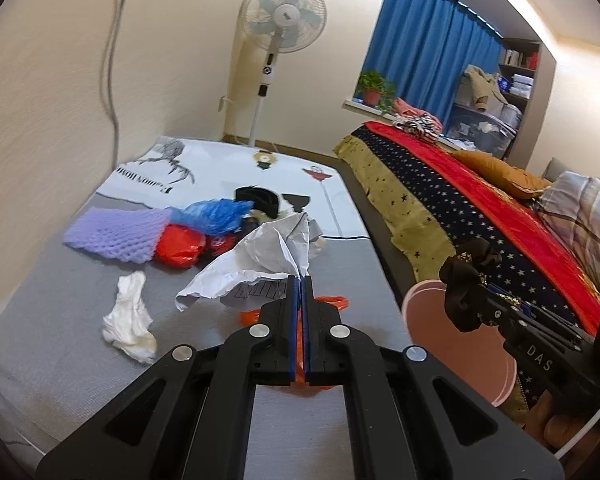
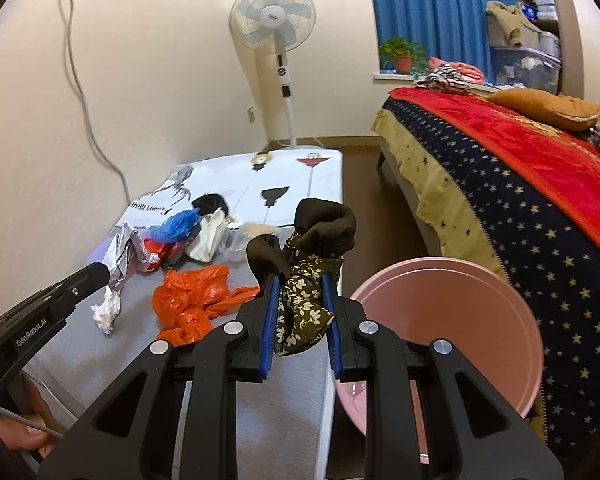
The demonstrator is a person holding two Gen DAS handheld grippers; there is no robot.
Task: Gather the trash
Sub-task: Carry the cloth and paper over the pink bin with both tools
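Crumpled paper (image 1: 256, 264) sat pinched in the closed left hand-held gripper (image 1: 301, 280); the right hand-held gripper (image 2: 300, 300), part-open, clamped floral cloth (image 2: 304, 300). Both loads needed carrying over the pink bin (image 2: 480, 280) before release.

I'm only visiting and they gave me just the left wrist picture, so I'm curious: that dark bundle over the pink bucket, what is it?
Observer: A dark cloth with a small flower print, clamped between the right gripper fingers. The print is hard to see from your view.
Operator: Is there anything in the bucket?
Observer: The part of the pink bucket inside that shows looks empty; its bottom is hidden behind the gripper.
Operator: What is the orange bit behind my fingers?
Observer: An orange plastic bag, crumpled on the grey mat, beside the white tissue.
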